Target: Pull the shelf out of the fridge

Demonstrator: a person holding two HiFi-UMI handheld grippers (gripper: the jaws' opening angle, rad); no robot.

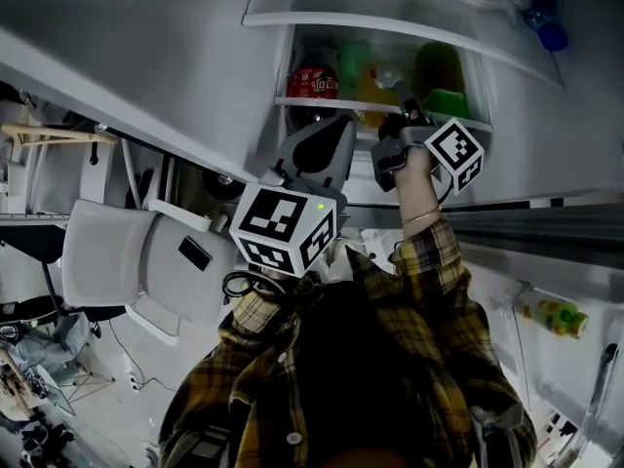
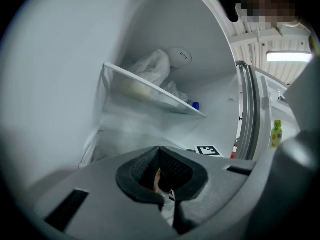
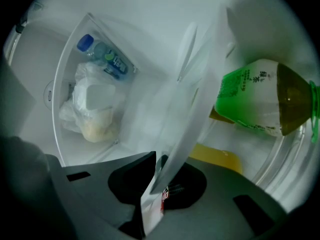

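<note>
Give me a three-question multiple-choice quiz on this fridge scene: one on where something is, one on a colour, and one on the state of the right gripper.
1. Where does the red can stand?
A. On the shelf that the right gripper is at
B. In the door rack
C. On the floor

2. What colour is the cap of the water bottle on the upper shelf?
A. Red
B. Blue
C. White

3. How do the right gripper's jaws stand?
A. Wide apart and empty
B. Closed on the green bottle
C. Closed on the shelf's front edge

Answers:
1 A: the head view shows the can on that shelf, near its left end.
2 B: the right gripper view shows a blue cap.
3 C: the shelf's pale edge runs straight between the jaws.
</note>
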